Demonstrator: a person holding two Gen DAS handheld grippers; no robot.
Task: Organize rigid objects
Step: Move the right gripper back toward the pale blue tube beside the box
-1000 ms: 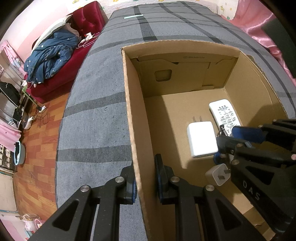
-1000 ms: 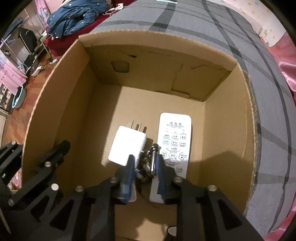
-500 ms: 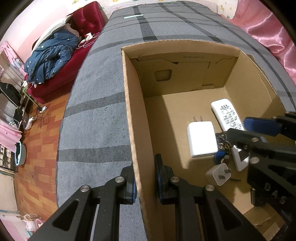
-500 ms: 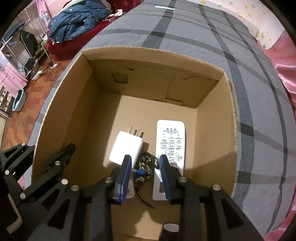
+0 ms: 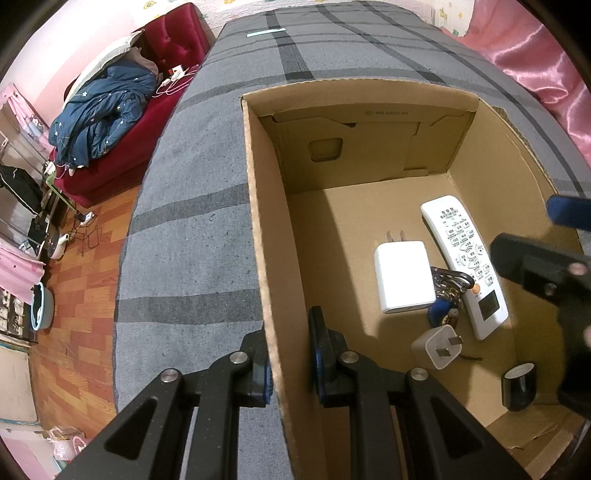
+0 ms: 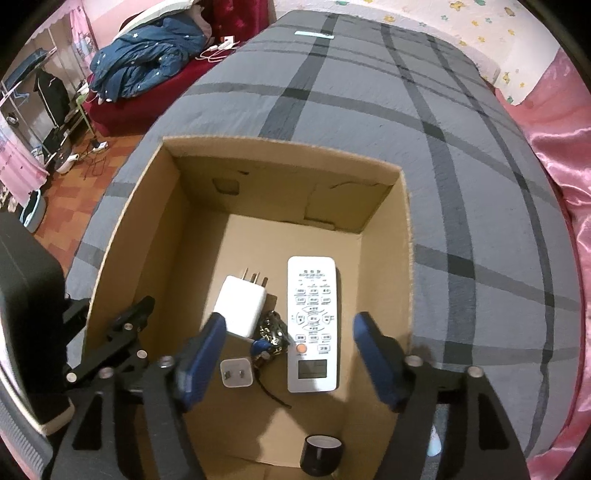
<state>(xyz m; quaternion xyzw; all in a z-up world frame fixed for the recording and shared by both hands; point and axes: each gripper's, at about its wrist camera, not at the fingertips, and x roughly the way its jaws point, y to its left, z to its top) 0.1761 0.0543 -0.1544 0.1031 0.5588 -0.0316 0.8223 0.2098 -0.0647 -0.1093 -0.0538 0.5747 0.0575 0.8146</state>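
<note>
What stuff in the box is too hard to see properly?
- Keys: a small dark tangle between the big charger and the remote; in both views too small to count them.
- Remote buttons: print too small to read in either view.
- Black round thing: cut off by the bottom edge in the right wrist view; what it is stays unclear.
- Right gripper: blurred and cut off by the edge in the left wrist view.

My bed (image 6: 461, 177) under a grey plaid cover, an open cardboard box (image 6: 122, 236) sitting on it near my end, a pale blue strip (image 6: 314, 34) lying at the far end.
</note>
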